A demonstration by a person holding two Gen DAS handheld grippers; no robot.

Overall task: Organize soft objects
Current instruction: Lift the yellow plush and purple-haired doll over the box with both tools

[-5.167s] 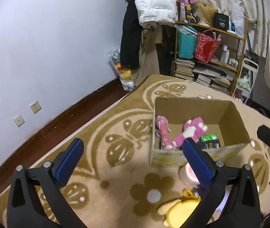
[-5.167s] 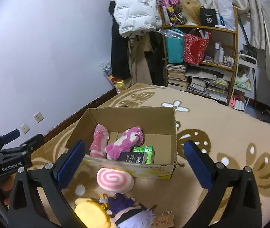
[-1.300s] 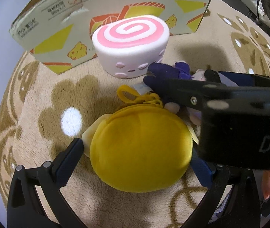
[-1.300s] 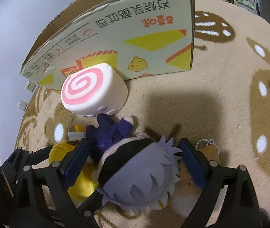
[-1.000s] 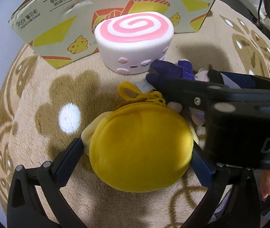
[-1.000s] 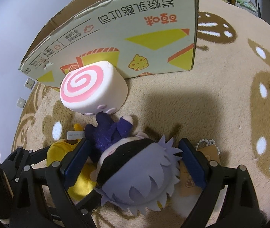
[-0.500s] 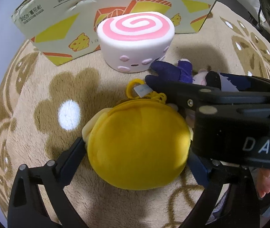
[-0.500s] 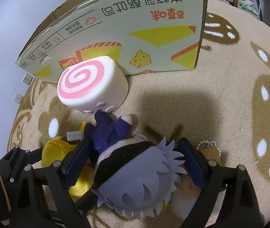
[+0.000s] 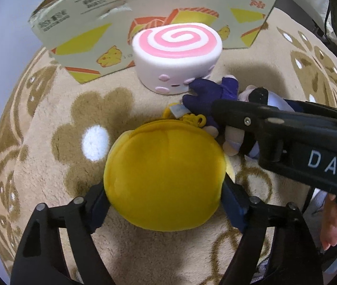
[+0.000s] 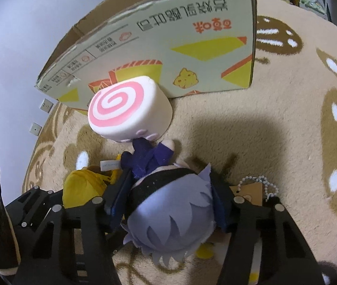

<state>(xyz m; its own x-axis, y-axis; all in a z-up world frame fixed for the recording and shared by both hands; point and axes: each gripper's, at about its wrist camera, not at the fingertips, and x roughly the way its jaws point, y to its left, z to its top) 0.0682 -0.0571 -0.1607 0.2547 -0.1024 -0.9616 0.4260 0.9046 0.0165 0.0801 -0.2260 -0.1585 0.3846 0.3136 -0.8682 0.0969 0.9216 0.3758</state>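
Note:
A round yellow plush [image 9: 163, 178] lies on the patterned carpet between the fingers of my left gripper [image 9: 166, 201]. Its jaws are closing and the blue pads [image 9: 98, 204] touch the plush on both sides. My right gripper [image 10: 168, 201] is closing too, its pads pressed against the head of a silver-haired doll [image 10: 170, 213] in dark purple clothes [image 9: 211, 95]. A white cushion with a pink swirl [image 9: 176, 54] leans against the printed cardboard box [image 9: 97, 23] just beyond both toys.
A brown tag on a bead chain [image 10: 253, 190] lies right of the doll. Wall sockets [image 10: 46, 105] sit low on the left wall. A person's hand [image 9: 332, 225] holds the right gripper close beside the left one. Bare carpet [image 10: 275, 130] stretches to the right.
Both grippers came down from above the box to the toys. Over the last second both pairs of jaws narrowed, the left onto the yellow plush, the right onto the doll's head.

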